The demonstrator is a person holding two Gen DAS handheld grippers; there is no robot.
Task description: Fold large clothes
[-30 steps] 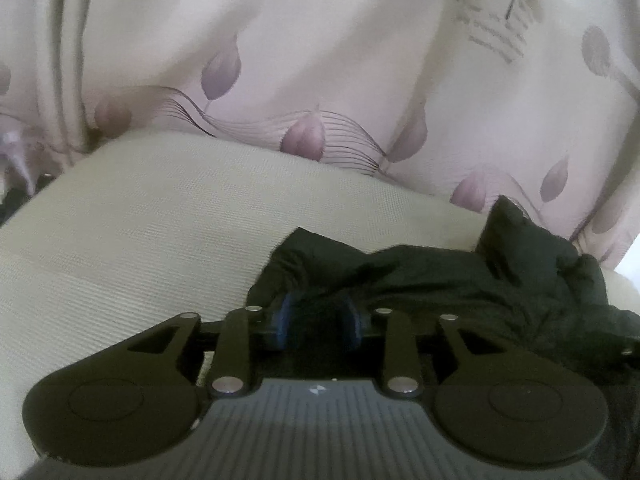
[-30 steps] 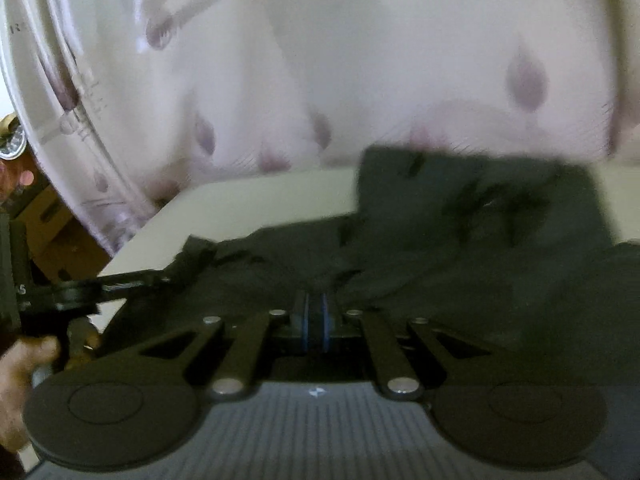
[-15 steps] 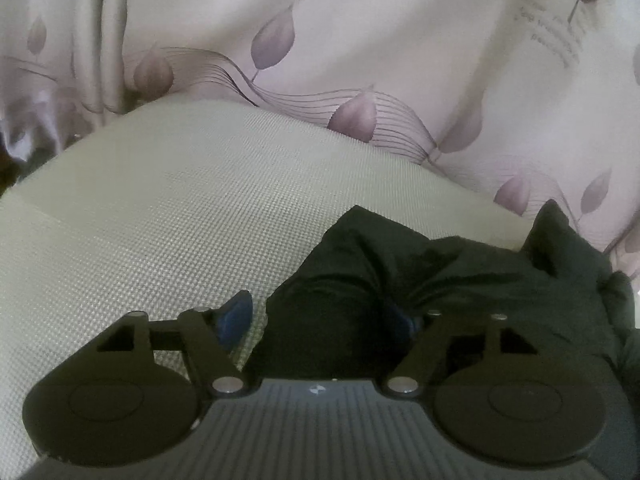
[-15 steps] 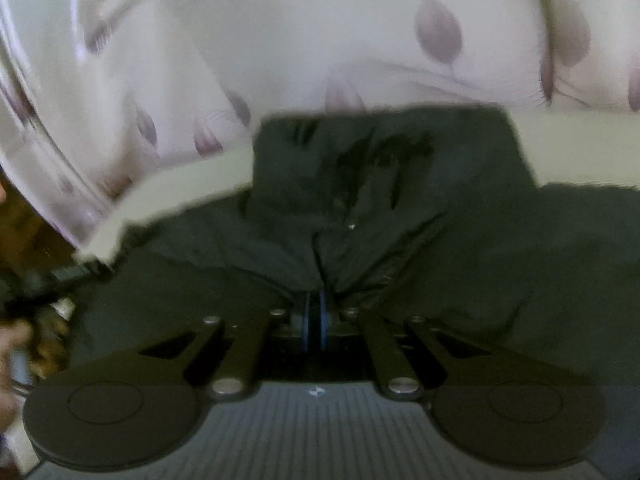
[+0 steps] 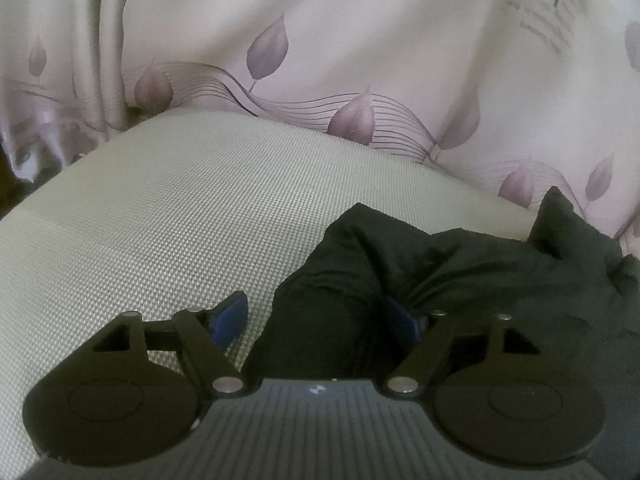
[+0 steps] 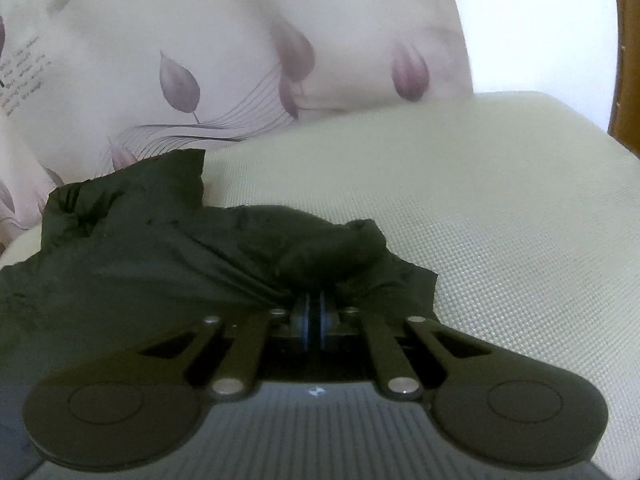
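Observation:
A black garment [image 5: 460, 276] lies crumpled on a pale green woven surface [image 5: 168, 216]. In the left wrist view my left gripper [image 5: 320, 320] is open, its blue pads [image 5: 230, 316] spread wide, with a fold of the garment lying between them. In the right wrist view my right gripper [image 6: 314, 320] is shut on a bunched edge of the black garment [image 6: 160, 264], which spreads to the left and rises in a flap at the back.
A pale curtain with purple leaf print [image 5: 360, 60] hangs right behind the surface and also shows in the right wrist view [image 6: 200, 60]. A brown wooden edge [image 6: 626, 60] stands at the far right. Bare woven surface [image 6: 500, 200] lies right of the garment.
My left gripper has opened and let the garment go. My right gripper, still shut on the cloth, has swung right, so the garment now lies to its left.

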